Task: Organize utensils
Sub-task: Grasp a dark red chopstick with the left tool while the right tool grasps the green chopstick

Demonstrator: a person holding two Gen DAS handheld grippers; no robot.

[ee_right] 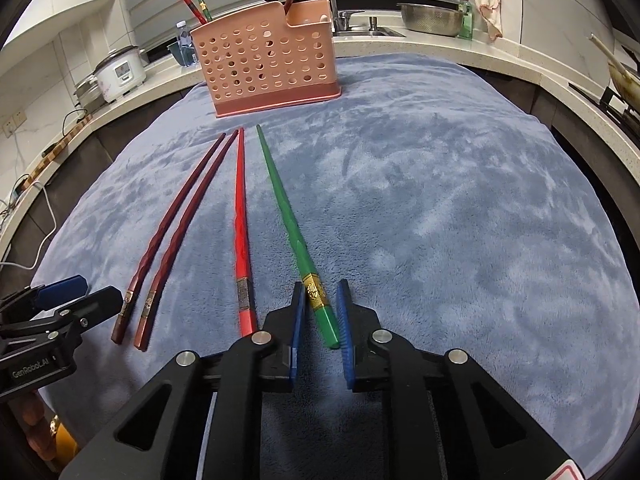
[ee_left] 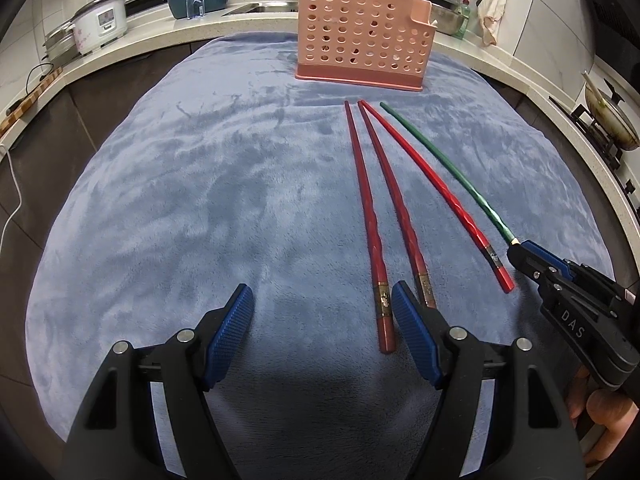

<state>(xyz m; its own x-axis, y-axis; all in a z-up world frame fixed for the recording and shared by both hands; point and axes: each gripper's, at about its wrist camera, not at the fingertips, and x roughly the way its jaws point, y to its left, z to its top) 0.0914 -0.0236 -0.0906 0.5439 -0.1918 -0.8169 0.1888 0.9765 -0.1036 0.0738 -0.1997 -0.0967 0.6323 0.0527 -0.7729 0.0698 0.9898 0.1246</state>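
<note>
Four chopsticks are lying side by side on the blue cloth (ee_right: 440, 184) covering the table, all pointing their thin tips toward the pink holder (ee_right: 266, 68) standing at the far edge of the cloth.

The right hand-held gripper (ee_right: 320, 314) is sitting low over the near end of the green chopstick (ee_right: 290, 220), the rightmost of the row. Its blue pads (ee_right: 343, 320) are standing narrow, one on each side of the thick end, just behind the gold band (from here I cannot tell whether both pads are actually pressing on the stick, or whether it is lifting off the cloth). Seen from the left wrist, the same green chopstick (ee_left: 436, 164) is running straight into that gripper's tip (ee_left: 520, 250).

The left hand-held gripper (ee_left: 322, 304) is hovering wide open with nothing between its pads. Its right pad (ee_left: 412, 328) is just beside the butt of the nearest dark red chopstick (ee_left: 372, 232) and is covering the end of the second dark red one (ee_left: 394, 200). The bright red chopstick (ee_left: 432, 188) is lying between that pair and the green one.

A few more chopsticks (ee_right: 198, 8) are already standing in the holder (red and green ends poking above the rim). A hand (ee_left: 600, 416) is showing under the right gripper's body.
</note>
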